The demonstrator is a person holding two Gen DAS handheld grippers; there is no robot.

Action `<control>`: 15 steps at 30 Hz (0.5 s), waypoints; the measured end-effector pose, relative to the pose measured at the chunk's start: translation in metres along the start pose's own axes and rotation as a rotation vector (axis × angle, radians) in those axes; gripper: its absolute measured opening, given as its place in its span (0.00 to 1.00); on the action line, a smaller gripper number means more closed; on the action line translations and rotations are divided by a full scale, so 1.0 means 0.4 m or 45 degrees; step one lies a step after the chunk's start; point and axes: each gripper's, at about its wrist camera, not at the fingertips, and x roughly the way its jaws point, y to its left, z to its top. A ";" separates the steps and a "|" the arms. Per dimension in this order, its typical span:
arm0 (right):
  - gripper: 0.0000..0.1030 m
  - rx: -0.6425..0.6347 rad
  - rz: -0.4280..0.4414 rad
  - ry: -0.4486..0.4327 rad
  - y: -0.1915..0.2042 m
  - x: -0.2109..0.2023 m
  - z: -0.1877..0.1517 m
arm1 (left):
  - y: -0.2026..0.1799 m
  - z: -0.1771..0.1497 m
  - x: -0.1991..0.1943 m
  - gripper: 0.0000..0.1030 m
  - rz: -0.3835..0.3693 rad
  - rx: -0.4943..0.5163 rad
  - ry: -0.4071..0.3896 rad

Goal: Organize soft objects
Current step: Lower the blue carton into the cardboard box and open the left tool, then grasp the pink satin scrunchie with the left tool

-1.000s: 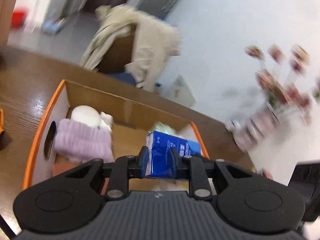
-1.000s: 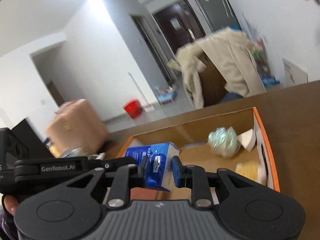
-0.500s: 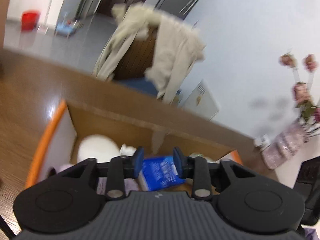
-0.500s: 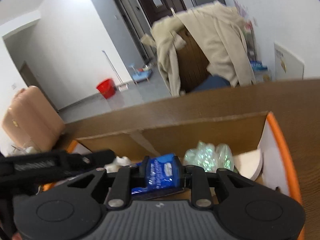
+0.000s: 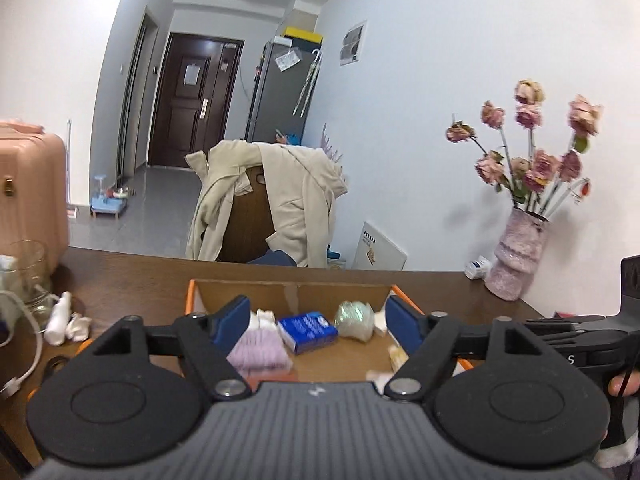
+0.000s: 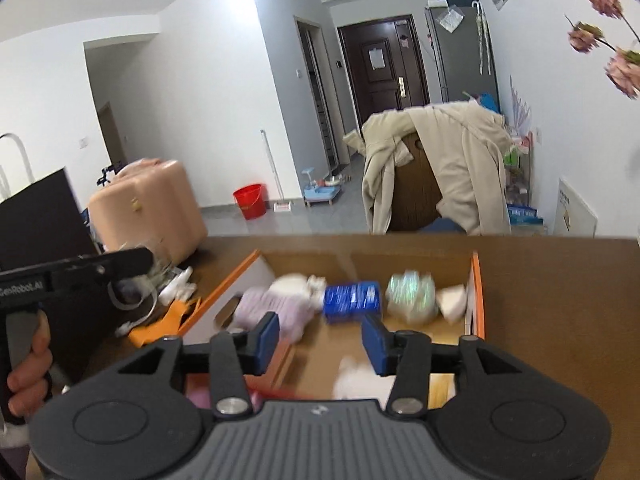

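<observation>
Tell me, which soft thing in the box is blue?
The tissue pack in the middle of the cardboard box. It is bright blue; the knitted thing beside it is lilac and the crinkly ball is shiny pale green.

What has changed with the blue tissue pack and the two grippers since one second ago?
Both hand-held grippers, left and right, let go of the blue tissue pack; their jaws are opening, nothing between them, and they have pulled back. The pack now lies in the cardboard box. The purple cloth stayed there.
</observation>
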 end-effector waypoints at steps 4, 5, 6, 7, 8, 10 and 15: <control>0.46 -0.013 -0.011 0.045 0.048 -0.067 -0.080 | -0.025 -0.042 -0.092 0.78 0.044 0.025 -0.002; 0.46 -0.006 -0.009 0.047 0.058 -0.088 -0.097 | -0.035 -0.052 -0.119 0.81 0.032 0.037 -0.011; 0.46 0.004 -0.004 0.047 0.067 -0.106 -0.113 | -0.042 -0.061 -0.143 0.82 0.025 0.055 -0.022; 0.46 0.015 -0.004 0.046 0.076 -0.125 -0.125 | -0.047 -0.069 -0.170 0.84 0.020 0.077 -0.042; 0.46 0.023 -0.001 0.038 0.085 -0.145 -0.139 | -0.050 -0.078 -0.190 0.88 0.019 0.101 -0.064; 0.46 0.040 0.003 0.021 0.096 -0.177 -0.159 | -0.055 -0.100 -0.218 0.88 0.059 0.127 -0.086; 0.47 0.066 0.006 -0.024 0.110 -0.247 -0.204 | -0.026 -0.170 -0.242 0.89 0.116 0.007 -0.030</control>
